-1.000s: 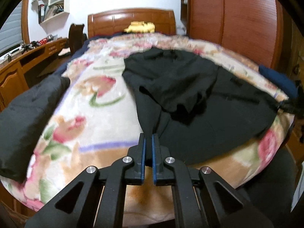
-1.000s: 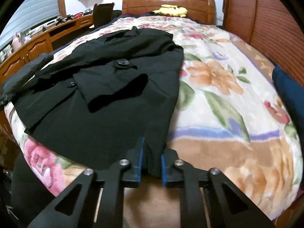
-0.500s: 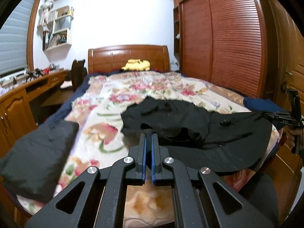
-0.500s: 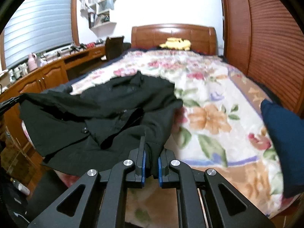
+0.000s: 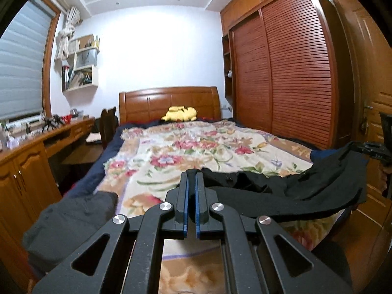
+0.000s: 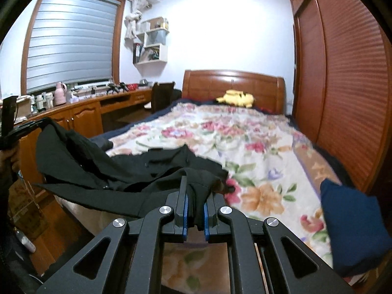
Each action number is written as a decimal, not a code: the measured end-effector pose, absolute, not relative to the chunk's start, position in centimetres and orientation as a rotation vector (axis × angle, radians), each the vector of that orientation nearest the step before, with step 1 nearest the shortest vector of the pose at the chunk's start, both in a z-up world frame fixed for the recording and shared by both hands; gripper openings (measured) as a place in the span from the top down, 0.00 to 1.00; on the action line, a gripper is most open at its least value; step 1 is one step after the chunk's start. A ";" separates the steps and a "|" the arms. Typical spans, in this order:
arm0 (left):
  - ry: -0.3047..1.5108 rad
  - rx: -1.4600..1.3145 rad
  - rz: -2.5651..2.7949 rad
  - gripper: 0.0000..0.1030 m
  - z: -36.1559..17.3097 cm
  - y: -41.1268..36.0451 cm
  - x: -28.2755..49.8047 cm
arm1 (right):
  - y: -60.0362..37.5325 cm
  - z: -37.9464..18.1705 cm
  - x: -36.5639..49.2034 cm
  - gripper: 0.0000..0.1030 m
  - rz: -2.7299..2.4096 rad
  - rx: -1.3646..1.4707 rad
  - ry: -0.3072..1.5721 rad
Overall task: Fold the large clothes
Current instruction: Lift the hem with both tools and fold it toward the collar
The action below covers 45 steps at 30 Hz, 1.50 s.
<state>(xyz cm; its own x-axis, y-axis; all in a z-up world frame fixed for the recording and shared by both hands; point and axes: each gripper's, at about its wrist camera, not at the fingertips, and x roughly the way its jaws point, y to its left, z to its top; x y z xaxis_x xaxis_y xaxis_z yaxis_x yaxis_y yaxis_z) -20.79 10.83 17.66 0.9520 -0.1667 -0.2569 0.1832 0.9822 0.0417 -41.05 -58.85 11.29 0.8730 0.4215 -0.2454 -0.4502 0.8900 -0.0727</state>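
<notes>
The left gripper (image 5: 191,196) has its jaws pressed almost together, and black cloth starts right at their tips, so it looks to be pinching a thin edge of the black coat (image 5: 281,193); the pinch itself sits behind the tips and is not plainly shown. The right gripper (image 6: 194,205) has its jaws nipped on a thick bunch of that same coat (image 6: 127,166), the cloth plainly wedged between the blue pads.

Outward from there the garment hangs as a sagging span between the two grippers — lifted off the near end of the bed (image 6: 257,152), with its far parts drooping onto the flowered blanket (image 5: 186,152). In each view the opposite gripper shows at the frame edge with a corner of the coat at its tip.

As for progress, I judge it early: the coat is crumpled and raised, no neat fold is visible, and it has yet to be spread flat, folded over and smoothed (likely several folds, given its bulk).

Much is hard to read. The black cloth swallows seams, sleeves and collar, so I cannot tell which edge is held. A dark grey bundle (image 5: 71,220) lies at the near left of the bed — its nature unclear. A navy item (image 6: 352,227) at the near right is cut off by the frame.
</notes>
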 end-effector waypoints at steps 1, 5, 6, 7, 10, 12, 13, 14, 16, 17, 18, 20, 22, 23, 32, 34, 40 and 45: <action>0.245 0.067 -0.181 0.96 18.2 10.9 -21.1 | -59.0 11.5 -41.3 0.92 0.457 -0.132 0.218; 0.210 0.067 -0.188 0.96 19.8 10.9 -22.1 | -59.3 12.3 -43.2 0.92 0.458 -0.150 0.178; 0.201 0.070 -0.185 0.96 20.2 11.0 -22.4 | -59.4 12.7 -43.7 0.91 0.462 -0.151 0.168; 0.192 0.074 -0.181 0.96 20.6 11.0 -22.5 | -59.5 12.7 -43.8 0.92 0.464 -0.155 0.158; 0.190 0.074 -0.173 0.96 20.9 11.2 -21.9 | -59.5 12.6 -43.2 0.92 0.462 -0.165 0.132; 0.206 0.076 -0.168 0.96 20.7 11.2 -21.0 | -59.3 12.2 -42.4 0.92 0.461 -0.165 0.131; 0.222 0.080 -0.159 0.96 20.3 11.2 -19.9 | -59.1 12.0 -41.6 0.92 0.458 -0.165 0.136; 0.234 0.083 -0.153 0.96 19.9 11.0 -19.3 | -58.8 11.7 -40.9 0.91 0.455 -0.168 0.144; 0.283 0.086 -0.141 0.96 18.7 10.9 -16.6 | -57.9 11.3 -38.9 0.91 0.442 -0.183 0.167; 0.300 0.087 -0.133 0.96 18.3 10.8 -15.7 | -57.4 11.1 -37.7 0.91 0.431 -0.191 0.178; 0.326 0.089 -0.120 0.96 17.5 10.8 -14.2 | -56.9 10.8 -36.4 0.92 0.423 -0.191 0.197; 0.365 0.089 -0.098 0.96 16.2 10.8 -11.8 | -55.9 9.9 -33.5 0.92 0.404 -0.196 0.236; 0.416 0.080 -0.080 0.96 14.4 11.0 -8.9 | -54.9 8.8 -31.0 0.91 0.388 -0.209 0.273; 0.434 0.075 -0.077 0.96 13.7 11.1 -8.1 | -54.5 8.1 -29.7 0.91 0.380 -0.213 0.297; 0.607 0.084 -0.054 0.96 5.8 10.8 -0.4 | -52.0 1.3 -20.2 0.91 0.345 -0.249 0.483; 0.648 0.075 -0.055 0.96 4.1 10.9 1.2 | -51.5 0.2 -18.3 0.91 0.345 -0.253 0.520; 0.695 0.066 -0.044 0.95 2.2 11.5 4.8 | -48.6 -0.4 -12.1 0.91 0.341 -0.269 0.569; 0.696 0.080 -0.025 0.95 2.1 11.6 8.1 | -46.7 -0.1 -6.8 0.91 0.332 -0.278 0.570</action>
<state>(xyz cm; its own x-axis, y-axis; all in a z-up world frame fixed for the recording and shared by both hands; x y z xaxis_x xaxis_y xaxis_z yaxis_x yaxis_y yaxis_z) 8.13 11.64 2.07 0.7670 0.0034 -0.6417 0.0498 0.9967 0.0648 -6.77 -46.70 -0.13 0.7918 0.2284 -0.5664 -0.3799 0.9104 -0.1640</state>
